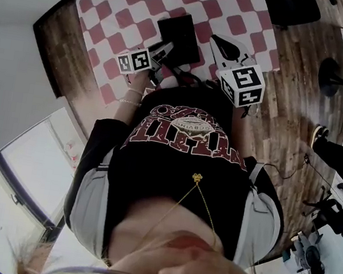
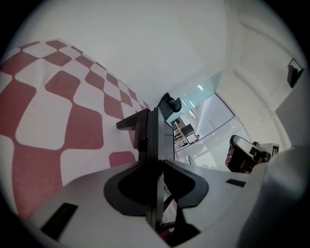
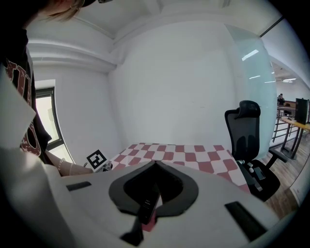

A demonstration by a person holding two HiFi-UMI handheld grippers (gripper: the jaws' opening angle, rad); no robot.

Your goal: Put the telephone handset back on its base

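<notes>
Head view: the table [image 1: 109, 1] fills the 12 o'clock side, and the black base [image 1: 178, 31] lies flat on it. The left gripper [image 1: 164, 53] reaches in from the base's 7 o'clock and ends just at its near corner. The right gripper [image 1: 220, 44] sits at the base's 4 o'clock, close beside it.

Left gripper view: the jaws stand slightly parted and pinch a flat black slab edge-on. I take the slab for the handset [image 2: 151, 131]. It runs out toward 12 o'clock, and one end juts to 10 o'clock over the cloth. What looks like cord [image 2: 167, 225] shows at 6 o'clock under the jaws.

Right gripper view: the jaws are pressed together with nothing between them. They point across the table, with a chair [image 3: 249, 140] at 3 o'clock.

Risks, as I judge them:
- The hold is on the handset's narrow edges, so it could twist or slip out before it sits in the base.
- A taut cord could drag it askew.
- Nothing steadies the base, so a push from the handset could slide it on the cloth and leave the handset perched crooked.
</notes>
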